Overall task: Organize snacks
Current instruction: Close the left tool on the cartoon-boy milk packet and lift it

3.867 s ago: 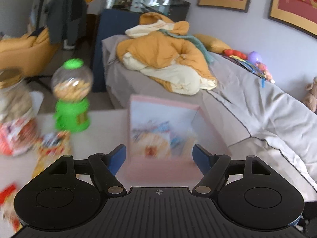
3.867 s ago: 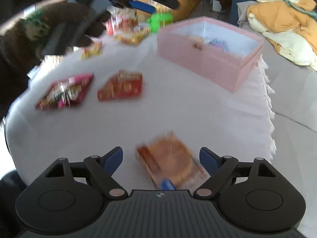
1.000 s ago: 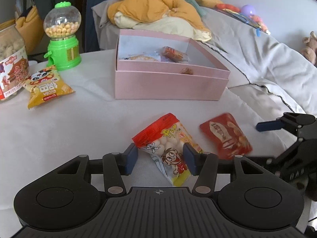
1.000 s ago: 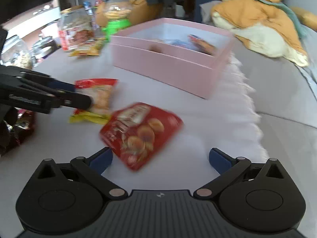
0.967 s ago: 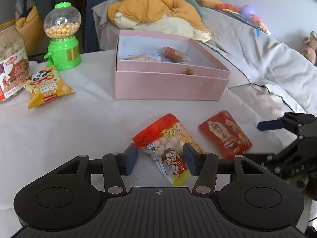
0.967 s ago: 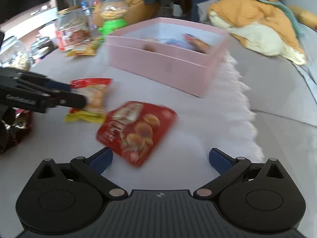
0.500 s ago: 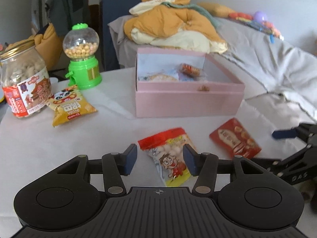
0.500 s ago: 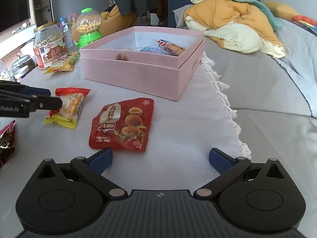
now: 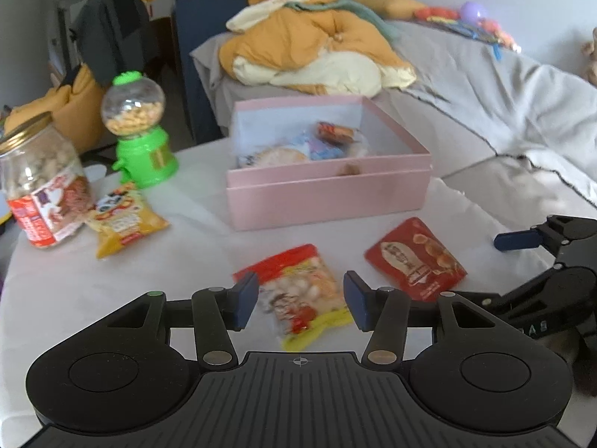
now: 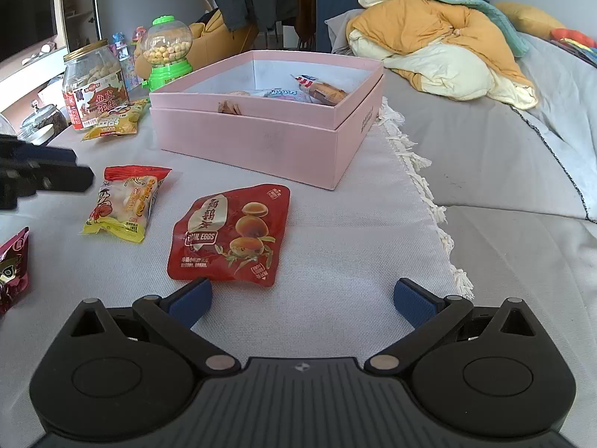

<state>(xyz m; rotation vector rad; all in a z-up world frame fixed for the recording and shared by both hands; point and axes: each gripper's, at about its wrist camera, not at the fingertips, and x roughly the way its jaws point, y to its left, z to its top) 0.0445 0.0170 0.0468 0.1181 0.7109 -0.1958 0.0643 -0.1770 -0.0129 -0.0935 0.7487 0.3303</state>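
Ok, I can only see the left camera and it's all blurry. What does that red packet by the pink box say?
Observer: In the right wrist view the letters showing on the red packet read "AIL EGGS", with brown eggs pictured beside them.
Operator: Are there more snacks I can't see?
Observer: Yes. A dark pink packet lies at the left edge of that view, past the cartoon snack.
Operator: Is anything being held over there?
Observer: No. The right gripper is wide open, with only the tablecloth showing between its fingers.
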